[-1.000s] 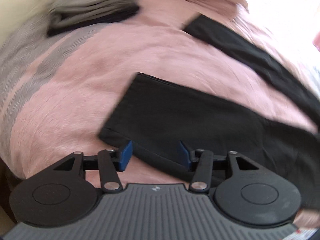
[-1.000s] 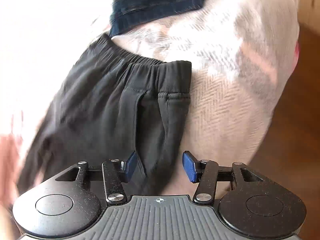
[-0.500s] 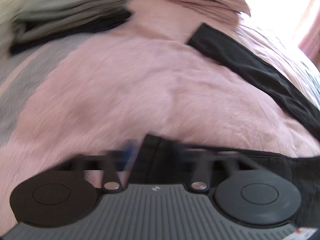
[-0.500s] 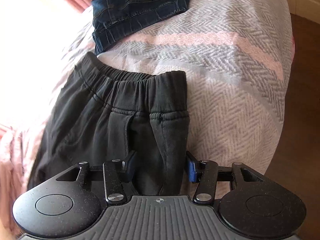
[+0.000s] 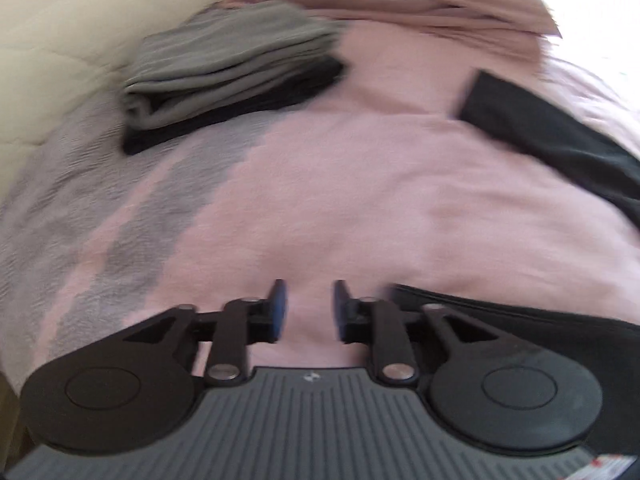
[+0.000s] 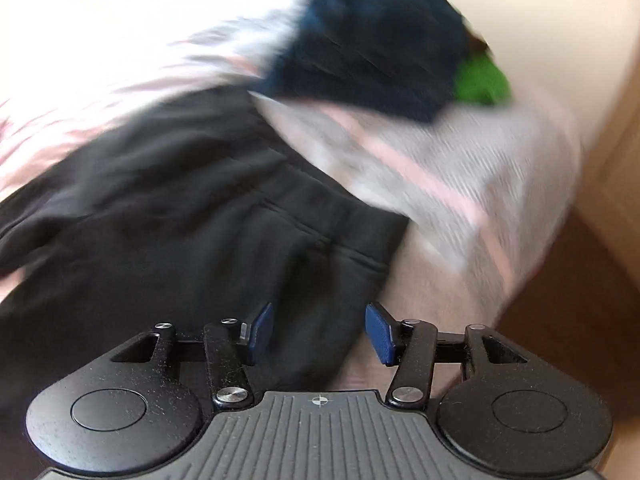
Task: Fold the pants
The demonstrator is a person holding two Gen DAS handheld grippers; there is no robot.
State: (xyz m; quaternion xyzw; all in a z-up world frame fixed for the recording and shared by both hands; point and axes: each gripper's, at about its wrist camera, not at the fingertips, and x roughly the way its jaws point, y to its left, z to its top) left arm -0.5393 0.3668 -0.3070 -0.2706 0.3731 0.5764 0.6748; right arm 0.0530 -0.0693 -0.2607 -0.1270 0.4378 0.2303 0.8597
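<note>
The black pants (image 6: 180, 208) lie on a pink and grey blanket (image 5: 360, 208). In the right wrist view their elastic waistband end points toward my right gripper (image 6: 318, 332). That gripper hovers open just above the waistband corner, and its pads do not press the cloth. In the left wrist view one black leg (image 5: 552, 144) stretches across the upper right. A second black edge (image 5: 520, 316) lies right of my left gripper (image 5: 306, 308). The left jaws are opening with only pink blanket showing between them.
A folded grey and black stack (image 5: 224, 64) sits at the far left by a cream padded surface (image 5: 60, 40). A folded pink cover (image 5: 400, 4) lies behind it. Dark blue jeans (image 6: 372, 48) and a green item (image 6: 480, 80) lie past the waistband. The bed edge drops to brown floor (image 6: 592, 280).
My left gripper slid left off the black leg hem, narrowed, then widened over bare blanket. The right gripper rose and rolled, so the waistband now runs slantwise in its blurred view.
</note>
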